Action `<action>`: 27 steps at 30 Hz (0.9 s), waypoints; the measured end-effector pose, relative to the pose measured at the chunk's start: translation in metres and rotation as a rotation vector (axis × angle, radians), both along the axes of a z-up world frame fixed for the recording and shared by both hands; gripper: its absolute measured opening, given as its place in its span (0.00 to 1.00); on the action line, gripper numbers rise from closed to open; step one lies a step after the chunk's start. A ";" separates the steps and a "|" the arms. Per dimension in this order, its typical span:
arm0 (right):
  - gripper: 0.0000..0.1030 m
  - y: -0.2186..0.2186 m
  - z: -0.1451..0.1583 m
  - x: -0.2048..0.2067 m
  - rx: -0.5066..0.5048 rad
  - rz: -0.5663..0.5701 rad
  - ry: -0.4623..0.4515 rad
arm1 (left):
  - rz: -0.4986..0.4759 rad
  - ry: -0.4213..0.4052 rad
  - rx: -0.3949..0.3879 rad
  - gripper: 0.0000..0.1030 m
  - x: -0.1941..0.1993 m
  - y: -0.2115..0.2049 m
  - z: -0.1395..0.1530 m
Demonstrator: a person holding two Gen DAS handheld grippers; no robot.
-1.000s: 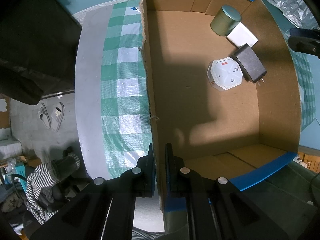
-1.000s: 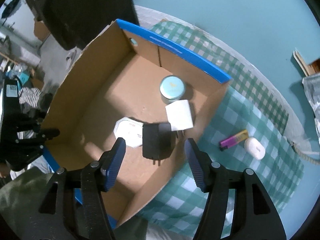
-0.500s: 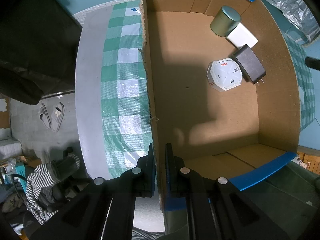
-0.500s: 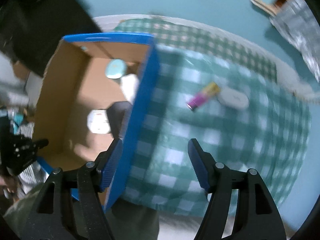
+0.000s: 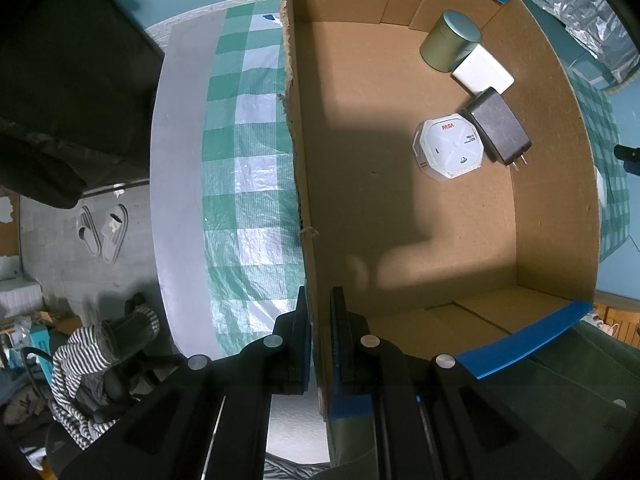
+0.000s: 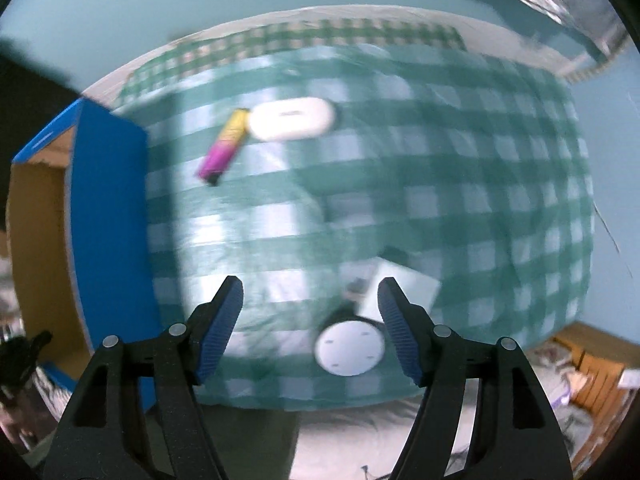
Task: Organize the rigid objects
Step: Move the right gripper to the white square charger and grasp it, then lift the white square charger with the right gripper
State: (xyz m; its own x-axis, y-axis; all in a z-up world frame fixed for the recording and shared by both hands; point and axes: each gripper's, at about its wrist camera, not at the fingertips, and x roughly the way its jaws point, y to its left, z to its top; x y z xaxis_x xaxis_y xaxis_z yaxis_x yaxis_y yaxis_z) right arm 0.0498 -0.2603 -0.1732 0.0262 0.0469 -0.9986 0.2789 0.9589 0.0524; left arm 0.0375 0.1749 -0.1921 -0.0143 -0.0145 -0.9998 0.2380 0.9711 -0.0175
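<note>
Blur is smearing the whole right wrist view, so you are judging the cloth items loosely. Your right gripper [image 6: 310, 312] is spread wide and carrying nothing, while the lighter [image 6: 224, 146] and the white case [image 6: 294, 119] are lying touching each other in the upper left of the frame; closing on one could knock the other away. The round white puck [image 6: 350, 347] is sitting at lower centre. Your left gripper [image 5: 319, 336] is pinching the cardboard box [image 5: 304, 184] wall; tugging it could tip the box and slide the tin [image 5: 450, 41], the chargers and the octagonal box [image 5: 448, 150].
</note>
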 end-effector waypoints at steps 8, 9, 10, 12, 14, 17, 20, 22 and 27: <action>0.72 -0.043 -0.030 -0.012 -0.005 -0.114 0.051 | 0.003 0.002 0.000 0.08 -0.001 0.000 -0.001; 0.72 -0.047 -0.035 -0.014 -0.005 -0.126 0.055 | 0.003 0.002 0.000 0.08 -0.001 0.001 -0.002; 0.72 -0.050 -0.040 -0.015 -0.004 -0.136 0.062 | 0.003 0.002 0.001 0.08 -0.001 0.001 -0.001; 0.72 -0.057 -0.050 -0.019 -0.008 -0.154 0.083 | 0.003 0.002 0.003 0.08 -0.002 0.001 -0.002; 0.72 -0.062 -0.057 -0.021 -0.017 -0.170 0.093 | 0.004 0.003 0.004 0.08 -0.003 0.001 -0.002; 0.72 -0.068 -0.066 -0.024 -0.010 -0.189 0.108 | 0.005 0.007 0.005 0.08 -0.002 0.001 -0.003; 0.72 -0.070 -0.076 -0.024 0.000 -0.201 0.119 | 0.005 0.010 0.008 0.08 -0.001 0.001 -0.004; 0.72 -0.071 -0.080 -0.024 0.011 -0.206 0.118 | 0.006 0.011 0.009 0.08 -0.001 0.000 -0.004; 0.72 -0.074 -0.091 -0.024 0.047 -0.219 0.111 | 0.007 0.011 0.008 0.08 0.000 0.000 -0.004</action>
